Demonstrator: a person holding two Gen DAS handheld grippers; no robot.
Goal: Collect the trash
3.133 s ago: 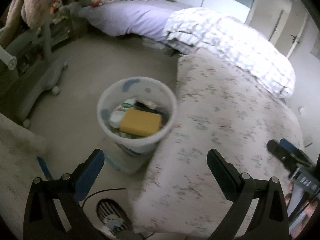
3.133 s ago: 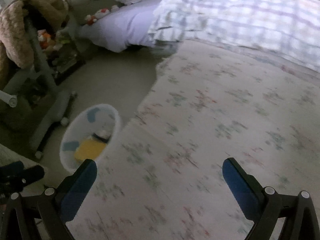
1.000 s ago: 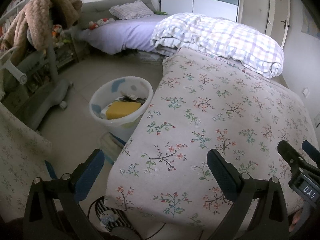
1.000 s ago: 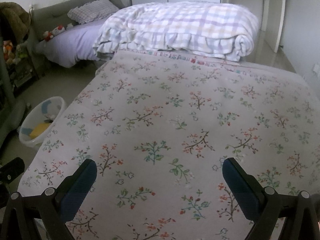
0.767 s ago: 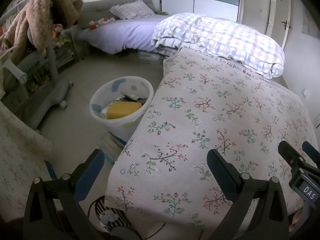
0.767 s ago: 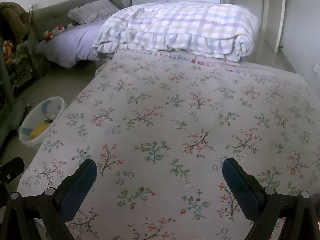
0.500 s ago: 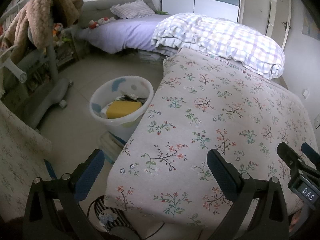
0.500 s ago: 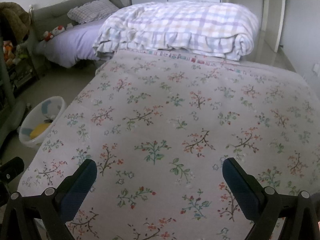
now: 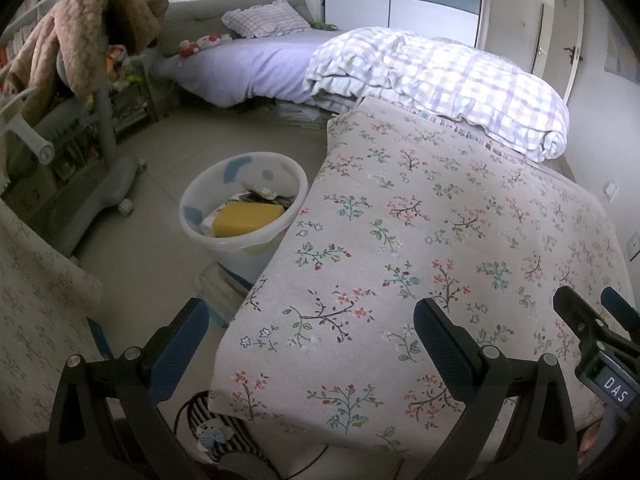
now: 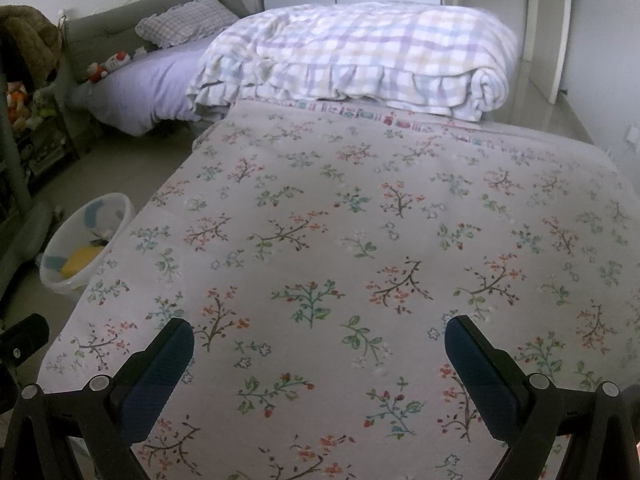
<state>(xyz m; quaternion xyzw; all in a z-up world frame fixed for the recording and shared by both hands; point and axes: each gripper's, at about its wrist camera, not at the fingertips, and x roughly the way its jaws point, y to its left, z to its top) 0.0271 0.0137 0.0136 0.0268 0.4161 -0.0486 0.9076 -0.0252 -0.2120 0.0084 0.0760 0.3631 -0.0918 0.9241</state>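
Change since earlier: three seconds back we were close over the bin with both views blurred; since then we have pulled back and both views sit steady, with hardly any shift in the last second.
Left gripper: we hold it with jaws spread wide and nothing between them, above the near left corner of the floral cover.
Right gripper: likewise spread wide and empty, over the middle of the floral cover.
Trash bin: white, on the floor, touching or just beside the left edge of the cover; from the right wrist it sits small at the far left.
Only in the left view: the bin's contents are clear, a yellow block lying on wrappers; a striped slipper lies on the floor under us; the right gripper's tips show at the right edge.
Only in the right view: the cover's right side, bare across what we can see.
Both views: a folded checked quilt lies at the cover's far end.
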